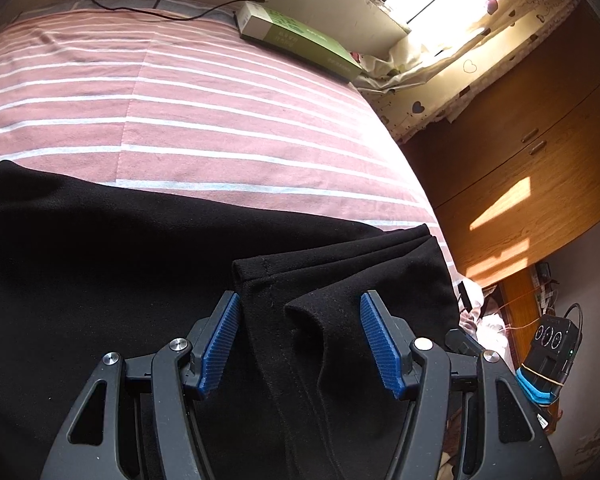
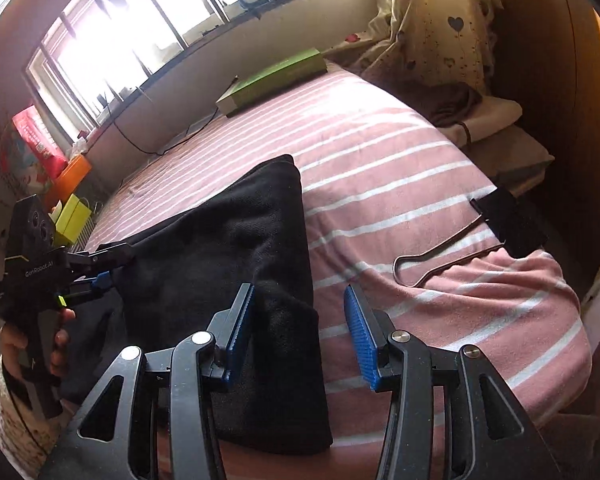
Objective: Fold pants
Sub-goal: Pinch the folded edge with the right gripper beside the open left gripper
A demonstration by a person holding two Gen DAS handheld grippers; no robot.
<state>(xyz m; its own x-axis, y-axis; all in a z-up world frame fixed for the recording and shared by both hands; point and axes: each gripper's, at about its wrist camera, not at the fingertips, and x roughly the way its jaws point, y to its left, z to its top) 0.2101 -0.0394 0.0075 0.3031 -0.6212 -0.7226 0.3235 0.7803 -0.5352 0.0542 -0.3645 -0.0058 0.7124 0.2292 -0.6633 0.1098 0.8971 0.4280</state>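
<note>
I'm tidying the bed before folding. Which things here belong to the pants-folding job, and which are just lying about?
For the job: black pants; left hand-held gripper; right hand-held gripper.

Lying about: green box; clothes hanger; black cable; heart-print curtain.

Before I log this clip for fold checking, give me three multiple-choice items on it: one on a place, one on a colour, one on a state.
1. Where does the green box lie?
A. on the bed's far side, near the window wall
B. on the pants
C. on the floor

2. What colour are the pants?
A. pink
B. black
C. grey

3. How is the right hand-held gripper?
A. shut on the hanger
B. shut on the box
C. open

Answers:
1 A: it rests on the striped sheet below the window.
2 B: the cloth is black.
3 C: its blue pads stand apart, clamping nothing.
</note>
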